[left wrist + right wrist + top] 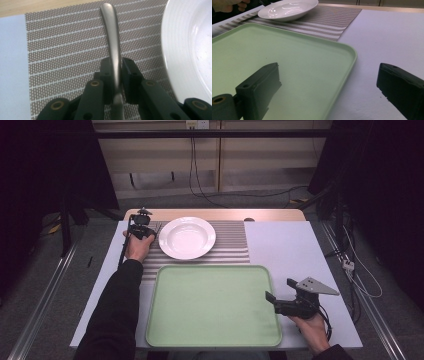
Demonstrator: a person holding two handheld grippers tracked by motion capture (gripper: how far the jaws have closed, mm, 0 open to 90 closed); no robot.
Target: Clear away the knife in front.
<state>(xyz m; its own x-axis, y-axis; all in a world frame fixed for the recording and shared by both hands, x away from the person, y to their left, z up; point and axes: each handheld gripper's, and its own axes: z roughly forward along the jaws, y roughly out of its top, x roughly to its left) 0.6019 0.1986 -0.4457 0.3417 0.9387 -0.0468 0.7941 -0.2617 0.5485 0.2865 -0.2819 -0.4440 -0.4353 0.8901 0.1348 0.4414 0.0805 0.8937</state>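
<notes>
A brushed-metal cutlery handle lies on the striped placemat, just left of the white deep plate. My left gripper is shut on this handle, its pads pressing both sides; the eating end is hidden under the jaws. In the high view the left gripper sits at the plate's left edge. My right gripper is open with nothing between its jaws and rests at the right rim of the green tray. In its own view one jaw is over the tray and the other over the table; gripper.
The placemat lies at the back of the white table, under the plate. The tray holds nothing and fills the table's front middle. Bare tabletop runs along the right side. Dark stands and cables surround the table on the floor.
</notes>
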